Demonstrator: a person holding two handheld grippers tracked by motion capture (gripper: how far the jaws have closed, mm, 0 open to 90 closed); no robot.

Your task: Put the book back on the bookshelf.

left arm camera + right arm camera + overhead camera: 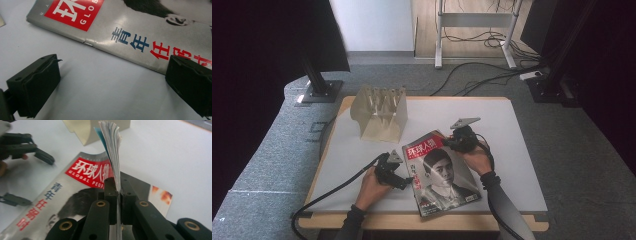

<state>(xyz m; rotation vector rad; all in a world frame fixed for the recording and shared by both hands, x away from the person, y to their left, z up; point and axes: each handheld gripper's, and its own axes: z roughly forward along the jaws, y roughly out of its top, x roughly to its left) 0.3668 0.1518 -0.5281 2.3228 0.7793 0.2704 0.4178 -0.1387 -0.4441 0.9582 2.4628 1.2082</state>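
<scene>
Nearest you, at the front edge of the white table (512, 150), lies the magazine (447, 185), its cover face up with a red title block and a portrait, turned a little off square to the table edge. Starting at your left: your left hand (372, 190) holds the left gripper (404, 184) just beside the magazine's spine side. In the left gripper view its jaws stand wide apart, low over the bare table, one jaw tip reaching over the magazine's edge by the blue and red characters. Moving right, your right hand (477, 161) holds the right gripper (117, 191) at the magazine's upper right corner. In the right gripper view its jaws are pressed together on a sheaf of pages (112, 150), which rises upright and fans out above the jaw tips while the cover beneath stays flat. Behind the magazine, toward the table's far left, stands a beige slotted rack (379, 112), well apart from both grippers.
</scene>
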